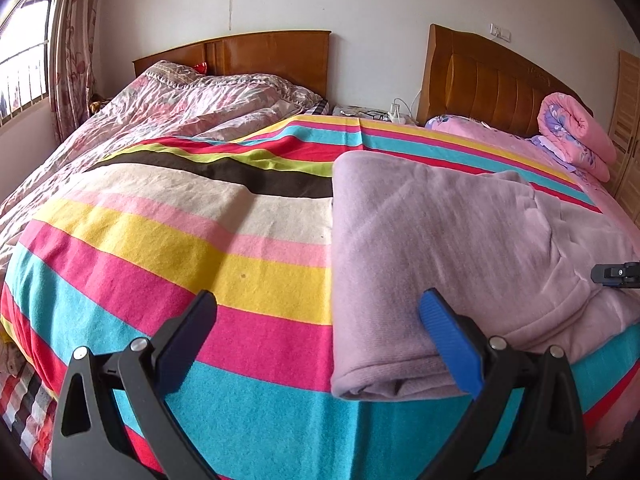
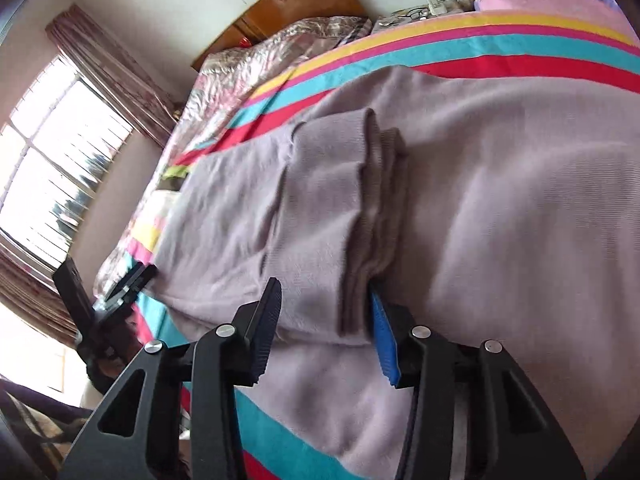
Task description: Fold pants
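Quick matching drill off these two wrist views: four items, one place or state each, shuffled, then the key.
Items
1. pants
2. left gripper
3. rolled pink quilt
4. striped blanket

Places or states
A. spread flat under the garment
B. open at the near folded edge, blue pad on the cloth
C. lilac, folded in layers on the bed
D. by the far right headboard

Pairs: 1-C, 2-B, 3-D, 4-A

The right gripper also stands open, its fingers either side of a raised fold of the pants.

pants — right edge cut off
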Demonstrator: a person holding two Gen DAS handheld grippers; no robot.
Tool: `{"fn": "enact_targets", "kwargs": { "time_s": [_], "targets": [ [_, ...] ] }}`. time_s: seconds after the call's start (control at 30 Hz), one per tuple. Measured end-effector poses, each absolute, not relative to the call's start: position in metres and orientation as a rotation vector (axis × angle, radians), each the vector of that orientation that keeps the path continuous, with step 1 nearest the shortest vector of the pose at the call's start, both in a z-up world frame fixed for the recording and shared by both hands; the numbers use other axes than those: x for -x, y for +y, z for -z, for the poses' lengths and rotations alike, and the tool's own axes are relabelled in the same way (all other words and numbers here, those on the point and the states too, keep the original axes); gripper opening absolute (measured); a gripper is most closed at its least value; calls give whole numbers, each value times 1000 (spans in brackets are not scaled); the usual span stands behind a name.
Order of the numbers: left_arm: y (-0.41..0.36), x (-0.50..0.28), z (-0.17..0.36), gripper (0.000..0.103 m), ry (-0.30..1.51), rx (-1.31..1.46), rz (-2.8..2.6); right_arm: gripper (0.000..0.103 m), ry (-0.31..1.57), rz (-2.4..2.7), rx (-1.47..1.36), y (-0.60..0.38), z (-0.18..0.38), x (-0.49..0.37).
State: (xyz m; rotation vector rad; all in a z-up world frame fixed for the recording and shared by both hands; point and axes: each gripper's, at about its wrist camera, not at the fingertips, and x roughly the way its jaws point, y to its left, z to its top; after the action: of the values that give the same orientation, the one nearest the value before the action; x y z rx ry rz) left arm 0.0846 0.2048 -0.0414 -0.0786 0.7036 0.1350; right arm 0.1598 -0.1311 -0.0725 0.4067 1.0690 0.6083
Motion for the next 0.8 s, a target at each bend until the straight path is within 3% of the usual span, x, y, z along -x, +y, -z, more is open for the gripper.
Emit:
{"fn": "enact_targets", "kwargs": {
  "time_s": [0.07, 0.33, 0.6, 0.7, 0.8],
  "targets": [
    [206, -83, 41, 102, 702, 79, -136, 19, 1061, -589, -439, -135, 75, -162],
    [197, -58, 28, 102, 710, -9, -44, 15, 944, -606, -470, -138, 43, -154],
    [171, -62, 49, 102, 801, -119, -23, 14, 858, -630, -484, -142, 5, -153],
    [169, -68, 51, 102, 800, -113, -26, 3, 810, -643, -485, -143, -13, -155],
    [173, -72, 47, 102, 784, -73, -26, 3, 775, -644, -450, -142, -30, -158]
  ]
}}
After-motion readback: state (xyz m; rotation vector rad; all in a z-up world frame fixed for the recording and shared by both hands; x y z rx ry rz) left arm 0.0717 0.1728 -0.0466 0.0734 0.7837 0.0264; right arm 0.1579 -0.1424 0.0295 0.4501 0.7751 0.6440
